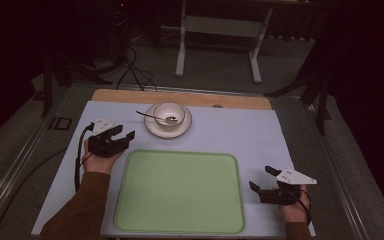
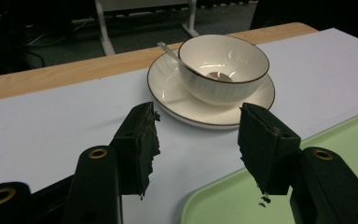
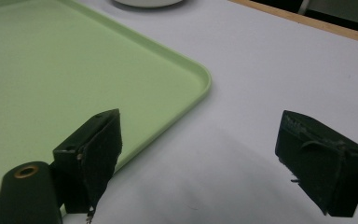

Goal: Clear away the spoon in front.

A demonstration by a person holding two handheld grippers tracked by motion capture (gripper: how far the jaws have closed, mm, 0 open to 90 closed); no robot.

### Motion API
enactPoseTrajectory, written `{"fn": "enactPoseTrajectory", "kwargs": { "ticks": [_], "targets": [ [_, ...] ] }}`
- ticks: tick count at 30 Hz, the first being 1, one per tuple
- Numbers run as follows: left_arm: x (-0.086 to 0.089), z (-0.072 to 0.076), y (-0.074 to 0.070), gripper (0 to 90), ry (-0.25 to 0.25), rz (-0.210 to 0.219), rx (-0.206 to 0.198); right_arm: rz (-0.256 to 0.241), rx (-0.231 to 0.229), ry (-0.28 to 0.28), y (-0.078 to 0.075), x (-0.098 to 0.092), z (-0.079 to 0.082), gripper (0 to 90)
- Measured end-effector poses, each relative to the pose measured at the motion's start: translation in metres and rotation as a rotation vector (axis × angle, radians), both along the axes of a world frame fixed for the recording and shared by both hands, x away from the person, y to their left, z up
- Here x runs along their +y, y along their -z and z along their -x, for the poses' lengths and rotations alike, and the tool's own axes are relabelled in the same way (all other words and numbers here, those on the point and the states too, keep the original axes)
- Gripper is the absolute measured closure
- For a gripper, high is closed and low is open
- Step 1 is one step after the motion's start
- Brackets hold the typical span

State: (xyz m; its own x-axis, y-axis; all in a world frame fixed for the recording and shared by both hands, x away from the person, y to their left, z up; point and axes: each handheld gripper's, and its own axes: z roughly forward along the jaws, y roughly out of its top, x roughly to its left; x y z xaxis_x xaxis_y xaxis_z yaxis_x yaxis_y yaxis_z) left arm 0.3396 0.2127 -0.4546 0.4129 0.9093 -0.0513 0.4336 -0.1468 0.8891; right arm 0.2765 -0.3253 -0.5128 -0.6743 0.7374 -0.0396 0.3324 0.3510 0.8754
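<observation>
The bowl [image 2: 223, 69], with a spoon [image 2: 193, 63] inside, stands on a saucer [image 2: 168, 91] just ahead of the left gripper [image 2: 198, 140], whose jaws are wide and empty. It looks ceramic: heavy, slippery, fragile, so I would take the rim. The right gripper [image 3: 216, 161] jaws are wide too, beside the green tray [image 3: 51, 70].

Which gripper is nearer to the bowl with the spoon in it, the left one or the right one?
Left. The left gripper is open beside the bowl, just off its saucer. The right gripper is open far across the table, at the green tray's other side.
</observation>
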Motion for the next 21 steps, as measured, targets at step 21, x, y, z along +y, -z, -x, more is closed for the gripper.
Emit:
{"fn": "enactPoseTrajectory", "kwargs": {
  "ticks": [21],
  "targets": [
    [-0.006, -0.036, 0.002, 50.4, -0.028, -0.036, 0.022, 0.006, 0.001, -0.003, 0.000, 0.000, -0.001, 14.3]
  ]
}}
